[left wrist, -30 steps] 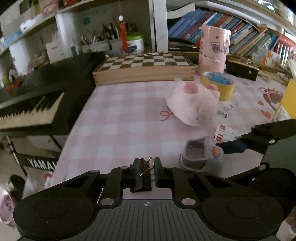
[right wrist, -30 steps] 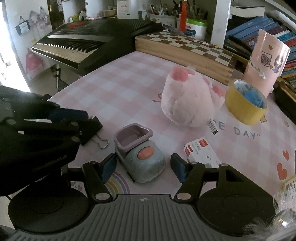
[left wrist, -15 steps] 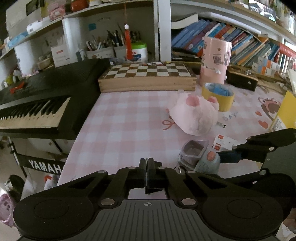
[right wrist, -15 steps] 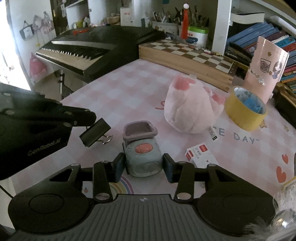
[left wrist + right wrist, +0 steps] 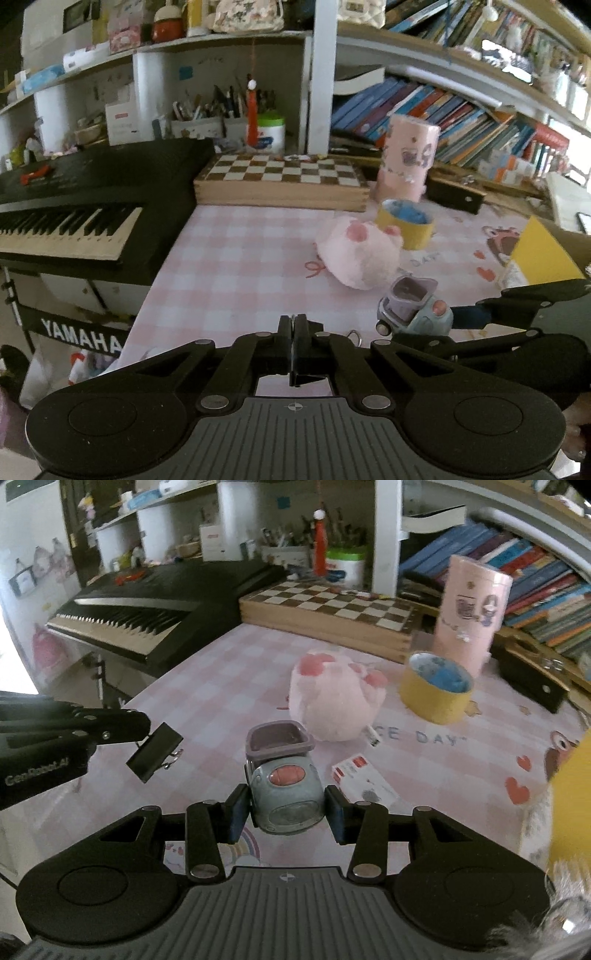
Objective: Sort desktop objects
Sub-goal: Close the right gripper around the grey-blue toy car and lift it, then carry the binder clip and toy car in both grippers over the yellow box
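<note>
Above checkered desk (image 5: 229,672), right jaws clamp toy car (image 5: 284,786); left pinch binder clip (image 5: 154,752).

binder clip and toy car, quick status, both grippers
Left gripper shut on binder clip, held above the table. Right gripper shut on toy car. Pink plush sits just ahead.

Daylight is soft and even, a little dim. In the right view strong glare burns the edge at 9 o'clock. Fisheye bends the shelves (image 5: 443,70) at the edges; the books (image 5: 461,122) look slightly blurred.
</note>
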A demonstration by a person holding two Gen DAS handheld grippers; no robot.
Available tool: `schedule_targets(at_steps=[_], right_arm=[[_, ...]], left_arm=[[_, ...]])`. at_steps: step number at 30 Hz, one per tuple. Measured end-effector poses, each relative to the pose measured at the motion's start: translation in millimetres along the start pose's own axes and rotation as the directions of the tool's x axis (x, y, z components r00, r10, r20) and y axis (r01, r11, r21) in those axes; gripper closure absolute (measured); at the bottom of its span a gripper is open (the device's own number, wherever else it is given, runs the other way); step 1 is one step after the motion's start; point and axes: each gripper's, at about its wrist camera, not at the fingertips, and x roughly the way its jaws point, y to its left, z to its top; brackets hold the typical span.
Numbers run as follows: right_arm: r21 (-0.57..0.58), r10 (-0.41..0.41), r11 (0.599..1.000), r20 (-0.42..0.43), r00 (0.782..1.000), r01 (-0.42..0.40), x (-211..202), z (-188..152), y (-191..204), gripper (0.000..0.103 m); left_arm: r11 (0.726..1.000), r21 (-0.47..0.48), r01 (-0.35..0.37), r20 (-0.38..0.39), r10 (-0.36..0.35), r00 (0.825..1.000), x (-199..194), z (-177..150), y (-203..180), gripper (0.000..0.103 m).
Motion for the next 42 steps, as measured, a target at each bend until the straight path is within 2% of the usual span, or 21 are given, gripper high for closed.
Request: schedule_targets(at_steps=[12,26,42], right_arm=[[0.077,-0.069,0.995,0.022,0.997,0.067,-48.1,-27.2,25.6,0.062],[0.125,-0.125,0.984,-0.007,0.992,0.125,-83.9,-71.7,75.9,0.062],[0.246,-0.186,0.952,-0.008,0.982,0.183,-128.5,-129.4,126.3,0.062]], left_arm=[[0.996,0.012,0.090,0.017,-0.091,0.996,-41.7,-22.5,9.0,0.103],[0.984,0.042,0.171,0.017,-0.172,0.985,-86.5,-60.9,22.5,0.103],[0.953,0.152,0.263,-0.019,-0.263,0.964,-136.3,-101.9,27.4,0.103]])
